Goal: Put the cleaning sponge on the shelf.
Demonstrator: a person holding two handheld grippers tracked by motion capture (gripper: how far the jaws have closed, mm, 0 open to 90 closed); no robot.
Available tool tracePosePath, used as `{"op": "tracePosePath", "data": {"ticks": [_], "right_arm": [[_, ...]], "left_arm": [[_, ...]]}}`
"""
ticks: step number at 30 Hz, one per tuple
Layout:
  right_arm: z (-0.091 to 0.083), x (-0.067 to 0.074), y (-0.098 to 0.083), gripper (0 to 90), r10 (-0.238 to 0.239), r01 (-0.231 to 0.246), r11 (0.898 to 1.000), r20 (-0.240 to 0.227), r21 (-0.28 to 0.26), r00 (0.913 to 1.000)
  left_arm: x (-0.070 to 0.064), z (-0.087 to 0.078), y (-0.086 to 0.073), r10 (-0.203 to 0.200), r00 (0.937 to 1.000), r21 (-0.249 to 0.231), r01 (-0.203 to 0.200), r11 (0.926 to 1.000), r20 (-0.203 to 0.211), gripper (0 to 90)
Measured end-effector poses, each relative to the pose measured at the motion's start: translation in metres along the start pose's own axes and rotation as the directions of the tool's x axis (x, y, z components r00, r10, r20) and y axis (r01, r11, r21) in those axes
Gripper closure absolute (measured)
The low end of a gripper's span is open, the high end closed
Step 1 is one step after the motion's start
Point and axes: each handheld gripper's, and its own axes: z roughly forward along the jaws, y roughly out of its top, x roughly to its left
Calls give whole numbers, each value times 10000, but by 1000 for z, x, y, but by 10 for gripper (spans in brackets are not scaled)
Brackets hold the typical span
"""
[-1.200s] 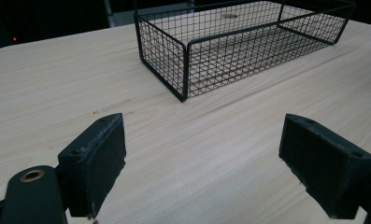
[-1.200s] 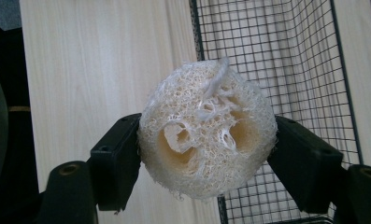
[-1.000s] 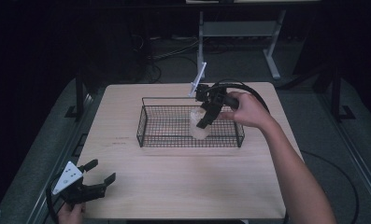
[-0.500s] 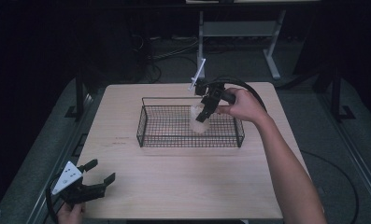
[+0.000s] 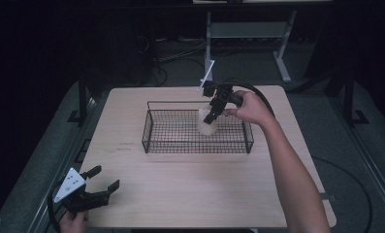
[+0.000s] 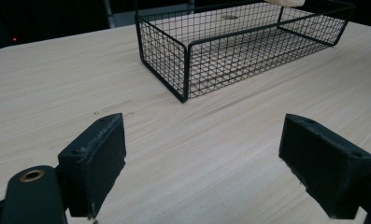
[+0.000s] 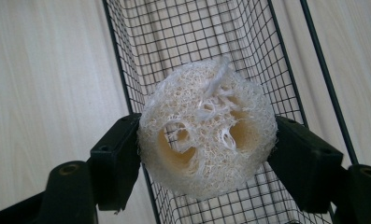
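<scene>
One loofah (image 7: 206, 128) clamped in right hand-held gripper (image 5: 212, 112), over wire basket (image 5: 151, 128). Placing step; next: lower, release. Left hand-held gripper (image 5: 94, 187) open, idle on worktop (image 5: 190, 189).

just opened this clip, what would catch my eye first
A pale loofah sponge clamped in the right gripper, held over the black wire basket at the middle of the wooden table. The left gripper sits open at the table's near left corner.

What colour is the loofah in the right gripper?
Off-white loofah, with tan hollows; the right gripper view shows it best.
</scene>
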Motion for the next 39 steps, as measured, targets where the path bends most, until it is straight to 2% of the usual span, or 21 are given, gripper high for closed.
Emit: {"op": "tracePosePath", "data": {"ticks": [6, 11, 17, 22, 26, 35, 39], "right_arm": [[11, -8, -2, 278, 174, -174, 9997, -25, 156, 9998], [22, -14, -6, 277, 366, -366, 9993, -259, 4, 9990], [36, -18, -10, 277, 470, -461, 9984, -297, 323, 9985], [42, -22, -14, 277, 634, -630, 9980, -395, 107, 9972], [47, -24, -18, 277, 767, -760, 9970, -463, 158, 9960], [58, -23, -18, 276, 662, -637, 9967, -508, 500, 9965], [62, -24, -21, 276, 778, -765, 9967, -530, 262, 9956]], "left_arm": [[0, 0, 0, -11, 10000, -21, 11, 10000, -1, 141], [0, 0, 0, -57, 10000, -45, 57, 10000, 7, 141], [0, -1, 0, -58, 10000, -46, 58, 10000, -4, 141], [1, 0, 0, -68, 10000, -41, 68, 10000, 11, 141], [1, 1, 1, -64, 10000, -10, 64, 10000, 18, 141], [0, 1, 0, -91, 10000, -14, 91, 10000, 15, 141], [1, 1, 0, -87, 10000, -18, 87, 10000, 6, 141]]}}
